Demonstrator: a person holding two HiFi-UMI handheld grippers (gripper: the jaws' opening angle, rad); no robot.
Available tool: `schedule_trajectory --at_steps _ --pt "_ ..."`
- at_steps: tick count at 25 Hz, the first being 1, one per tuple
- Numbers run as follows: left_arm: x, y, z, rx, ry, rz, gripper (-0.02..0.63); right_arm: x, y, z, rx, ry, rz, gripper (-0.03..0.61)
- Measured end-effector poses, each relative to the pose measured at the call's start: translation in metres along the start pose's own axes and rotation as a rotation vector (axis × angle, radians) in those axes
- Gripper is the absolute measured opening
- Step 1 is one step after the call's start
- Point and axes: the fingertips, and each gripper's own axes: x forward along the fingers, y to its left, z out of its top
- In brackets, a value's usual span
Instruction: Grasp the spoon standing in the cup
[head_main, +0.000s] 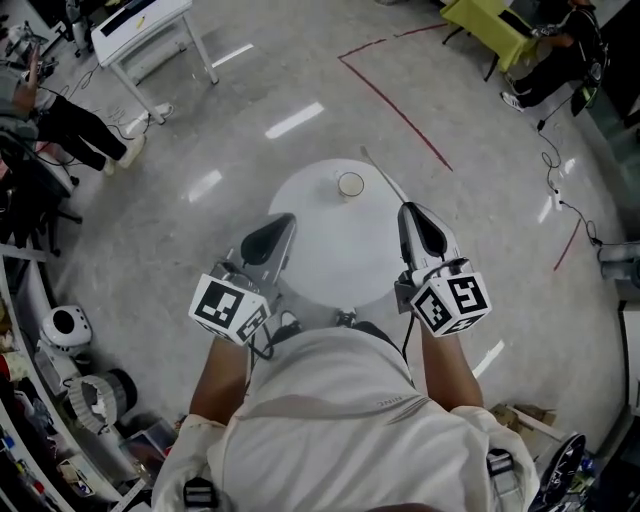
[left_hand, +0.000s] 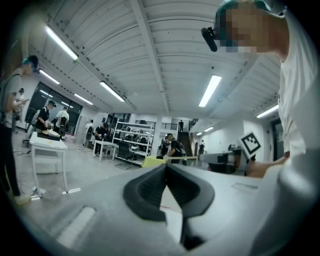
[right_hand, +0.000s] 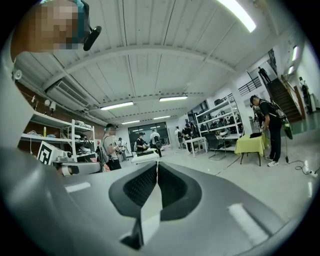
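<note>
White table (head_main: 330, 250) holds the cup (head_main: 350, 185) at its far side; the spoon inside is too small to see. Left gripper (head_main: 285, 222) and right gripper (head_main: 408, 210) wait near, jaws together, empty. The spoon is probably light, stiff and slick: pinch the upper handle.

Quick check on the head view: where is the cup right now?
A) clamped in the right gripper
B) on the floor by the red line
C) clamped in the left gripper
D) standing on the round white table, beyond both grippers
D: the cup stands on the far part of the round white table, apart from the left gripper and the right gripper, which sit nearer the person.
</note>
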Motion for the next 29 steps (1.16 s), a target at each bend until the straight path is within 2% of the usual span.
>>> schedule_trajectory --at_steps 6,16,29 --pt "-0.003 -0.010 0.019 0.024 -0.022 -0.014 0.002 -0.012 0.006 0.017 -0.030 -0.032 0.014 0.009" --pt "-0.010 -0.016 0.030 0.057 -0.030 -0.006 0.003 -0.012 0.008 0.029 -0.038 -0.046 0.025 0.009" --pt "-0.016 -0.013 0.023 0.038 -0.024 0.026 0.003 -0.008 0.006 0.016 -0.042 -0.016 0.036 0.009"
